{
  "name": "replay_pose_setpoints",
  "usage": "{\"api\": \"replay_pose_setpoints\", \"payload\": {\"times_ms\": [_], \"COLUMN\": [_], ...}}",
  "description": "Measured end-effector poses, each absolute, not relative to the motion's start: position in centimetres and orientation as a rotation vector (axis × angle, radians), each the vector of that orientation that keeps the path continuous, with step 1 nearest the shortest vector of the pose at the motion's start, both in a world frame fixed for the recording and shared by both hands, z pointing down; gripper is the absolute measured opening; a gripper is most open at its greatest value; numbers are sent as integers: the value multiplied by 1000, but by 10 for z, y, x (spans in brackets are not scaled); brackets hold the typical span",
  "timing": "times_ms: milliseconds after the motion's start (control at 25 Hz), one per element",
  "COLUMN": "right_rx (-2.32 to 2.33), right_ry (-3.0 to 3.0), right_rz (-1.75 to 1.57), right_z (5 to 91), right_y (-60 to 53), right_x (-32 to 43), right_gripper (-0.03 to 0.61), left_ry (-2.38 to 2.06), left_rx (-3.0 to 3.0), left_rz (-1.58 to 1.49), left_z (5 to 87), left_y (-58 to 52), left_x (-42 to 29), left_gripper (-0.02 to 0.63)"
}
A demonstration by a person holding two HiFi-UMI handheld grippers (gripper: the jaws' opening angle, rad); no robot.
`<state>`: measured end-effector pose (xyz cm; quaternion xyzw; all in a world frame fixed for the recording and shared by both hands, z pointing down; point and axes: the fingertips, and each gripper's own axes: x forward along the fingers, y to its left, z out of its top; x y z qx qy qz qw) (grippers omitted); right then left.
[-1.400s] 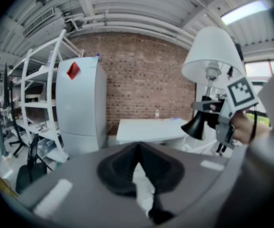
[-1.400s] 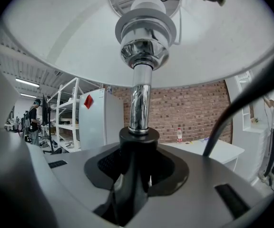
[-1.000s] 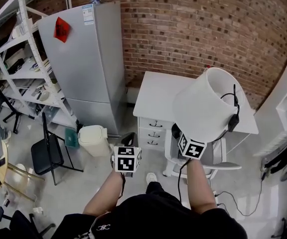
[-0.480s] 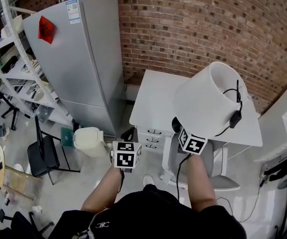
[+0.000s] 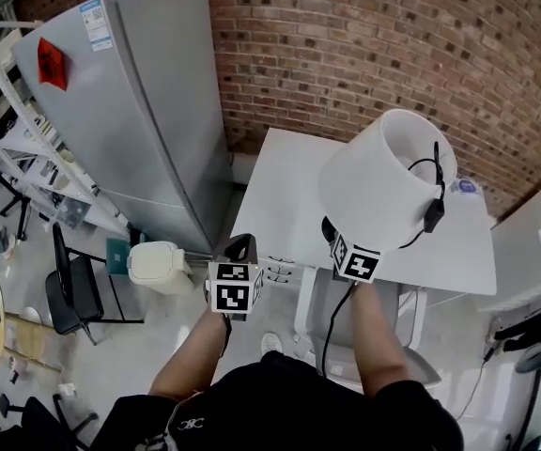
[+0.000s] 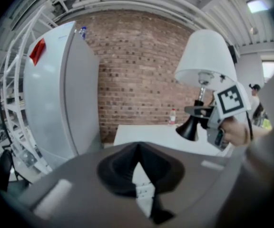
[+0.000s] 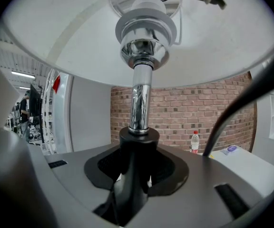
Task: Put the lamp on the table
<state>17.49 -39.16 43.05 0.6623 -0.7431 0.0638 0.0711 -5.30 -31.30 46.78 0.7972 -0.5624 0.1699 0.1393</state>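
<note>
Nearest in, the main risk: clamped by the fingers of the right gripper (image 5: 332, 233) on the black foot alone, with the lamp (image 5: 383, 181) leaning away in the air over the near edge of the desk (image 5: 280, 186), not yet touching it. Could well pivot or slide in that hold, given a top-heavy shade (image 7: 56, 42) and a smooth, tapering foot. Could also snag: loose black cord with its plug (image 5: 432, 216) draped across the shade's open top, free to swing and end up under the foot at set-down, leaving it rocking. Might tip off if landed too close to the desk's near edge. No help at hand from the left gripper (image 5: 241, 248), just short of the desk's near-left corner, fingers pressed together on nothing.

Materials next. Matt black foot, flaring like a funnel. Above it a polished chrome stem (image 7: 141, 101), mirror-bright, ending in a ribbed metal collar. Wide white tapered shade, smooth and dull, probably fabric or plastic. Below, a flat white desk top, hard and slick-looking. Farther across the desk, a small clear bottle (image 7: 194, 141) with a red cap. Behind the desk, a rough red brick wall (image 5: 364, 45).
</note>
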Motion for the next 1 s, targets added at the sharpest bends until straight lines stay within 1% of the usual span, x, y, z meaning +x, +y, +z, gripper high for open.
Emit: {"api": "replay_pose_setpoints", "payload": {"times_ms": [320,760,1000], "right_rx": [1933,2004,2049], "right_ry": [-2248,-2242,-2219], "right_rz": [197,191,156], "right_z": [448,473,505], "right_y": [-486,-631,-713], "right_x": [185,204,211], "right_gripper": [118,118,118], "left_ry": [-1655,-1640,-1650], "left_rx": [2249,2199,2142], "left_rz": [538,633,652], "left_z": [472,521,545], "left_y": [-373,-430,-464], "left_x": [-44,-39,-50], "left_gripper": [-3,-3,-3]}}
